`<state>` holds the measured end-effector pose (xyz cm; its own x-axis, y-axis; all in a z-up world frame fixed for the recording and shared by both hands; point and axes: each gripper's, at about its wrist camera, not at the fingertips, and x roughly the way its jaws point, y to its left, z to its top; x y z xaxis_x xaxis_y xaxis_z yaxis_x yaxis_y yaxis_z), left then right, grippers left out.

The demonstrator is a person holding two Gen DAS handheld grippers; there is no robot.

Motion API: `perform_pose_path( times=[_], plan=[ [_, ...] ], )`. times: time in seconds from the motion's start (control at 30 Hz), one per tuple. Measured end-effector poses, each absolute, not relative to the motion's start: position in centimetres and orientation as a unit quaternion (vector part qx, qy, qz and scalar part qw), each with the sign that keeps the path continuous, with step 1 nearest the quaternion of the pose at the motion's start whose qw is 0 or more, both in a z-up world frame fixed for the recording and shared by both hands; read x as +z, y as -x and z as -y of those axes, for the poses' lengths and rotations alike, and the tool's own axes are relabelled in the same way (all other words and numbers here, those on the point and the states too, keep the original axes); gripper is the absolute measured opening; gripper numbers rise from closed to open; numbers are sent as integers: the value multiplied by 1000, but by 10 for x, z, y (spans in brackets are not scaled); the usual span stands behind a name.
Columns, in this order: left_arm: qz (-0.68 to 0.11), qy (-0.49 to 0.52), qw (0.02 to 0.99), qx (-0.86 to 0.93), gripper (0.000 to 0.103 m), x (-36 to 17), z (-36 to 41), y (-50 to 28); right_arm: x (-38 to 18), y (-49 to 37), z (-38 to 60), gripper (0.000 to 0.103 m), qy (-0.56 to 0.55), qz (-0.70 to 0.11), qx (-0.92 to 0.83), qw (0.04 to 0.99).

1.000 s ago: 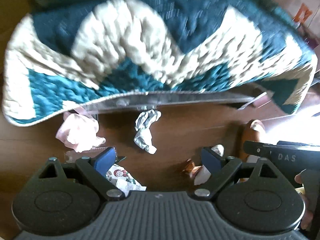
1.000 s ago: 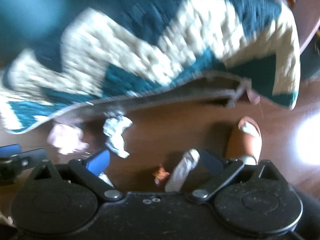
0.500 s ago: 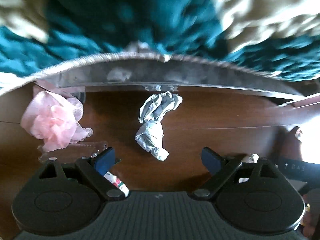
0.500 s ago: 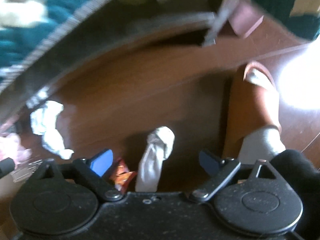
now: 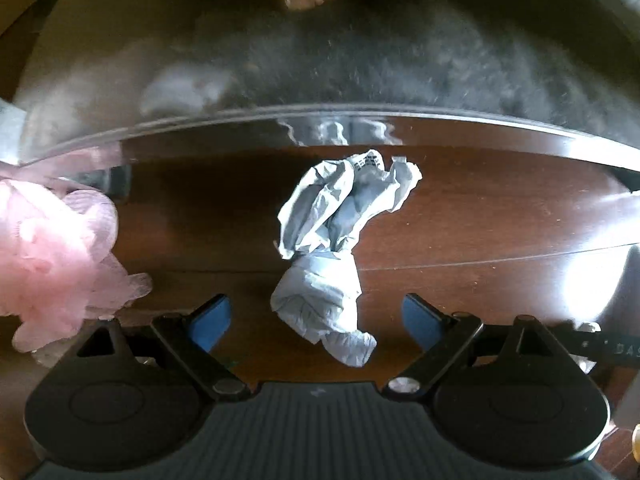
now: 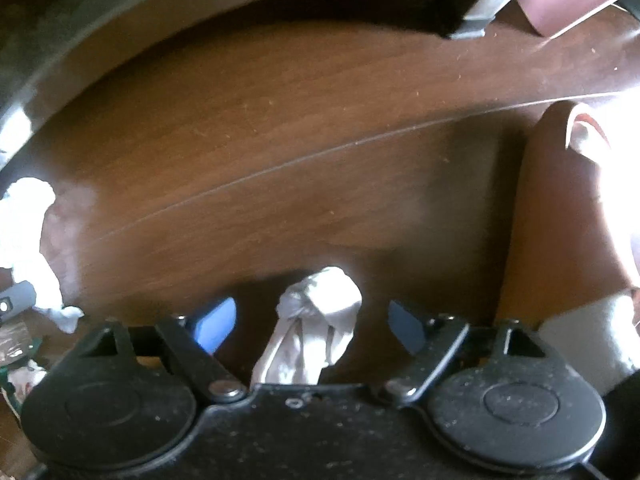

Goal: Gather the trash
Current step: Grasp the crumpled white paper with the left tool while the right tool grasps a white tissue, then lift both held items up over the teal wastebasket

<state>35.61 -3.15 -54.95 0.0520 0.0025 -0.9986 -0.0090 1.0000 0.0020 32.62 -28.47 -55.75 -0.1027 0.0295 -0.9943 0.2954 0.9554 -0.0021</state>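
Observation:
A crumpled pale blue-white paper (image 5: 332,248) lies on the dark wood floor, its near end between the open jaws of my left gripper (image 5: 316,318). The same paper shows at the left edge of the right wrist view (image 6: 28,240). A twisted white tissue (image 6: 316,324) lies on the floor between the open jaws of my right gripper (image 6: 310,324). Neither gripper holds anything. A pink mesh puff (image 5: 52,256) lies to the left of my left gripper.
A grey bed frame edge (image 5: 320,116) runs across just beyond the paper, with dark space under the bed behind it. A person's foot in a brown sandal (image 6: 568,208) stands right of my right gripper. More wrappers (image 6: 16,352) lie at the lower left.
Both grippers have dropped low toward the floor and moved forward. The quilt has left view. The paper now sits between my left jaws and the tissue between my right jaws.

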Motion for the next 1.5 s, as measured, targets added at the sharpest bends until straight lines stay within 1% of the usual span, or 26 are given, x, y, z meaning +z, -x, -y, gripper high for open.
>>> perform_pose_path(
  times=[0.03,0.1,0.17,0.23,0.27,0.3,0.33,0.37,0.4,0.6,0.8,1.0,1.23,1.5],
  plan=[
    [-692,4,722,7,85,-553,32,-357,-560,-327,286,79,-111,-736,-106,660],
    [-694,11,720,9,79,-558,32,-359,-565,-329,290,73,-117,-736,-110,658],
    [-697,11,717,7,75,-562,33,-360,-570,-329,291,69,-117,-737,-111,656],
    [-699,14,715,5,67,-565,33,-361,-574,-329,293,61,-119,-740,-115,651],
    [-699,19,715,4,65,-565,32,-361,-575,-328,293,55,-122,-741,-117,650],
    [-697,24,717,2,63,-566,30,-361,-576,-328,293,51,-125,-740,-117,650],
    [-696,25,718,0,59,-567,30,-361,-576,-328,293,49,-126,-739,-117,651],
    [-696,25,717,-2,55,-568,31,-360,-577,-328,294,44,-126,-738,-116,652],
    [-697,23,717,-4,49,-569,29,-358,-577,-328,294,41,-125,-738,-113,654],
    [-699,22,715,-6,46,-569,29,-353,-567,-321,287,29,-108,-734,-112,662],
    [-704,35,709,-3,46,-551,28,-344,-550,-325,263,27,-74,-738,-112,661],
    [-701,46,711,-2,46,-508,27,-324,-508,-318,239,27,-62,-728,-95,676],
    [-676,53,735,-2,46,-438,17,-306,-435,-300,227,27,-44,-701,-62,709],
    [-630,60,774,7,46,-343,4,-270,-336,-272,209,27,-17,-635,-6,772]
  ],
)
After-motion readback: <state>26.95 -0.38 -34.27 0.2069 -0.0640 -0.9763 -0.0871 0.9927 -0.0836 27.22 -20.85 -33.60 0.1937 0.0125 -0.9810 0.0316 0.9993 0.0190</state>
